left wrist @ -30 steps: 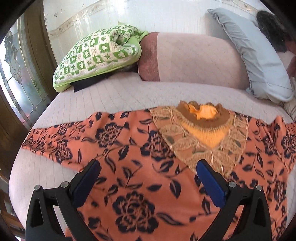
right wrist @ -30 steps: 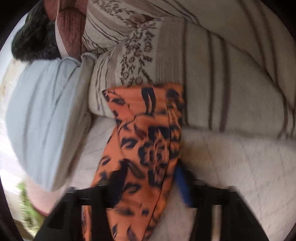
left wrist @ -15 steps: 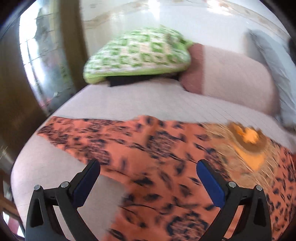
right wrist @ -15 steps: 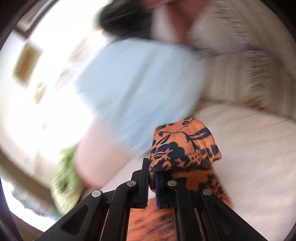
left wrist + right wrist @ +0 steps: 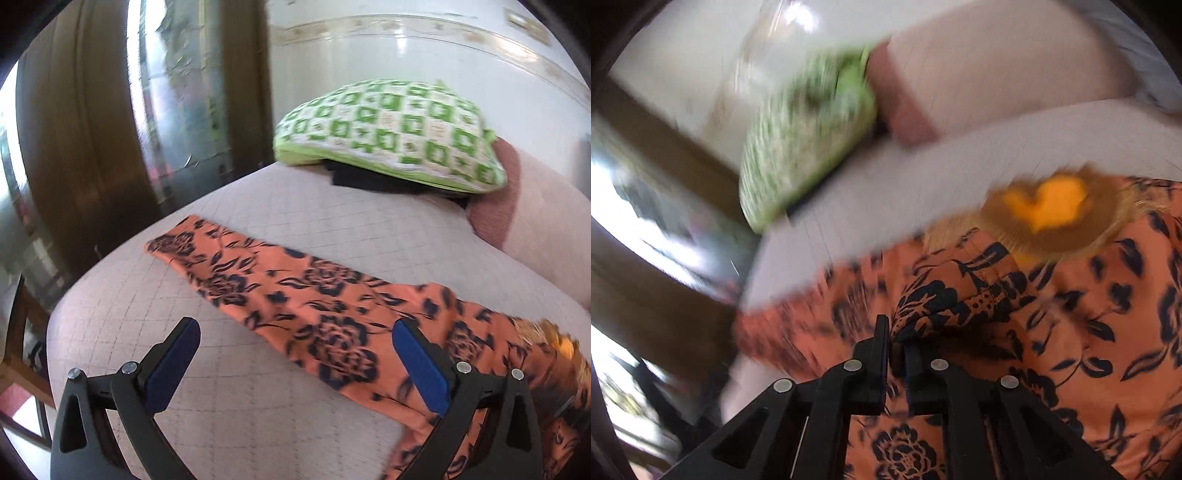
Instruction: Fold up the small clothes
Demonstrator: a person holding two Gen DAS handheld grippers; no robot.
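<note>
The orange top [image 5: 332, 325] with dark blue flowers lies spread on a bed [image 5: 258, 206] covered by a pale quilted sheet. In the left wrist view 1 long sleeve [image 5: 229, 266] stretches flat across the sheet toward the far left edge of the bed, and the body of the top runs off to the lower right, where a bit of the gold lace neckline [image 5: 1049, 206] shows. The left tool [image 5: 295, 354] hangs above the sleeve with its 2 blue pads spread wide, nothing between them, not touching the cloth.

The right tool [image 5: 895, 343] has its jaws nearly pressed together and pinches a bunched fold of the same orange cloth [image 5: 960, 291], the other sleeve, which sits over the body of the top just below the neckline. Its jaws have just been opening a little, with the cloth between them. The right wrist view is heavily blurred, so the fold's exact edge is hard to make out.

At the head of the bed a green and white checked pillow [image 5: 391, 136] rests on something dark, beside a pink pillow [image 5: 535, 206]. A wooden frame with patterned glass [image 5: 177, 110] stands to the left of the bed.
</note>
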